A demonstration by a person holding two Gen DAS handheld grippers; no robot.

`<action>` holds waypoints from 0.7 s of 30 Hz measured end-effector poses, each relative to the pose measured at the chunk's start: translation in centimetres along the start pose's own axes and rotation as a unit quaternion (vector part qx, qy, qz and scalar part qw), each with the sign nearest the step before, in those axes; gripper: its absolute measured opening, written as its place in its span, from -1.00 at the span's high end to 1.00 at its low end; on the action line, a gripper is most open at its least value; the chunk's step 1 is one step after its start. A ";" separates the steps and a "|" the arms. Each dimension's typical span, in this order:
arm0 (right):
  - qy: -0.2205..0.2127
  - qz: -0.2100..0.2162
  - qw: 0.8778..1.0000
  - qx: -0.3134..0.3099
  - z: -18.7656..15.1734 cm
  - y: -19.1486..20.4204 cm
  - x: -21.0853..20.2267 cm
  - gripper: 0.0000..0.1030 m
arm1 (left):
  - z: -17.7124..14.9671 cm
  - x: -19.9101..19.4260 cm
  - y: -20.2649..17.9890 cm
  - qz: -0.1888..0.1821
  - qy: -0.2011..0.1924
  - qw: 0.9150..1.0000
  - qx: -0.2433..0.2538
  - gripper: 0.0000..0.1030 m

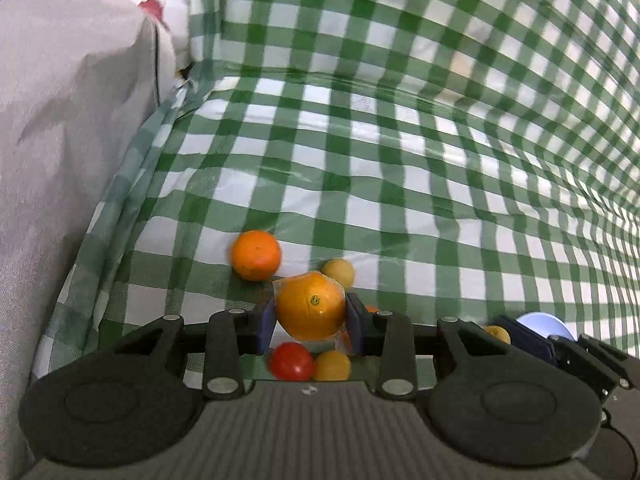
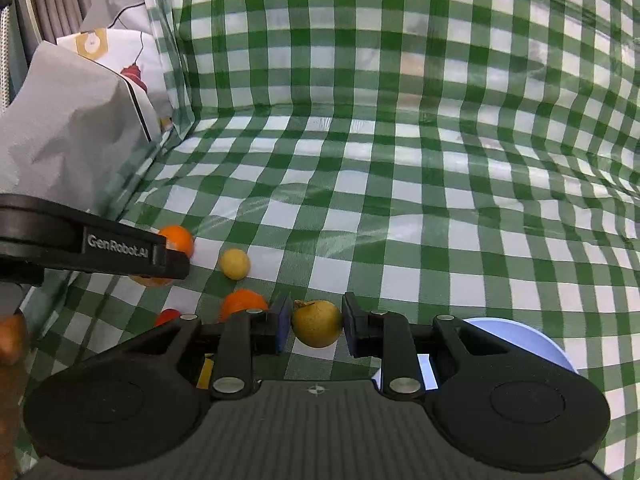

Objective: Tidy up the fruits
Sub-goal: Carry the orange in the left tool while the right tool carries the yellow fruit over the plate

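Slippage is the main risk: the left gripper (image 1: 311, 318) has its jaws clamped on a large orange wrapped in clear film (image 1: 311, 305), and that glossy wrap looks slick, so a jolt could let the round fruit squirt out and roll. The right gripper (image 2: 316, 326) has its jaws closed on a small brownish-yellow round fruit with a stem stub (image 2: 317, 323); the pads touch only its widest part, so a twist could pop it free.

Loose fruit crowds the left gripper. In the left wrist view a bare orange (image 1: 256, 255) lies at ten o'clock of the held one, a small pale yellow ball-shaped fruit (image 1: 338, 273) sits just beyond at one o'clock, and a red tomato-like fruit (image 1: 291, 361) and a yellow round fruit (image 1: 332, 366) lie below the jaws at six o'clock. Lowering straight down would likely knock these and send them rolling.

The green-and-white checked plastic cloth (image 2: 400, 208) covering the desk is creased, which may deflect rolling fruit. A grey draped fabric (image 1: 60, 140) walls off nine o'clock, and the cloth rises as a backdrop at twelve o'clock. Open room lies from one to three o'clock. The pale blue bowl (image 2: 520, 340) sits at four o'clock of the right gripper, partly hidden behind its body, probably the drop point.
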State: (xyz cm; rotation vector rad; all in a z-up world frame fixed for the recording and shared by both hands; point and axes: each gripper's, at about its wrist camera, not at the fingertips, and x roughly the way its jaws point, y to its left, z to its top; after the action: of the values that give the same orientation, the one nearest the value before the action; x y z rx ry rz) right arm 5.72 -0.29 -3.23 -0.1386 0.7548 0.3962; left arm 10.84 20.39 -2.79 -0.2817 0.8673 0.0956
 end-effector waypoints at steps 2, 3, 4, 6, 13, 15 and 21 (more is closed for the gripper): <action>-0.006 -0.003 1.000 0.003 0.0 0.0 -0.4 0.45 | -1.1 -0.8 -0.8 -0.005 -0.003 1.000 0.009 0.22; -0.008 -0.003 1.000 0.003 0.0 0.0 -0.7 0.45 | -1.6 -1.2 -1.1 -0.006 -0.005 1.000 0.014 0.22; -0.009 -0.003 1.000 0.002 0.0 -0.1 -1.0 0.45 | -1.7 -1.3 -1.2 -0.007 -0.006 1.000 0.018 0.22; -0.013 -0.005 1.000 0.001 -0.1 -0.4 -1.6 0.45 | -1.2 -1.0 -2.1 -0.008 -0.006 1.000 0.024 0.22; -0.020 -0.018 1.000 0.003 -0.3 -2.3 -2.9 0.45 | -1.8 -1.0 -5.7 -0.018 -0.006 0.998 0.062 0.22; -0.023 -0.023 0.999 0.008 -0.4 -3.3 -3.2 0.45 | -1.2 -0.5 -6.3 -0.023 -0.004 0.997 0.069 0.22; -0.027 -0.043 0.999 0.019 -0.9 -5.7 -3.8 0.45 | 1.6 0.5 -5.0 -0.038 -0.010 0.995 0.089 0.22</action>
State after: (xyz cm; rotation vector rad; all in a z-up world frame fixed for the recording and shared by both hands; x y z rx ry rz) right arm 4.97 -6.85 -1.36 -0.1237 0.7010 0.3029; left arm 13.36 16.06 -1.17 -0.1470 0.8390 -0.0504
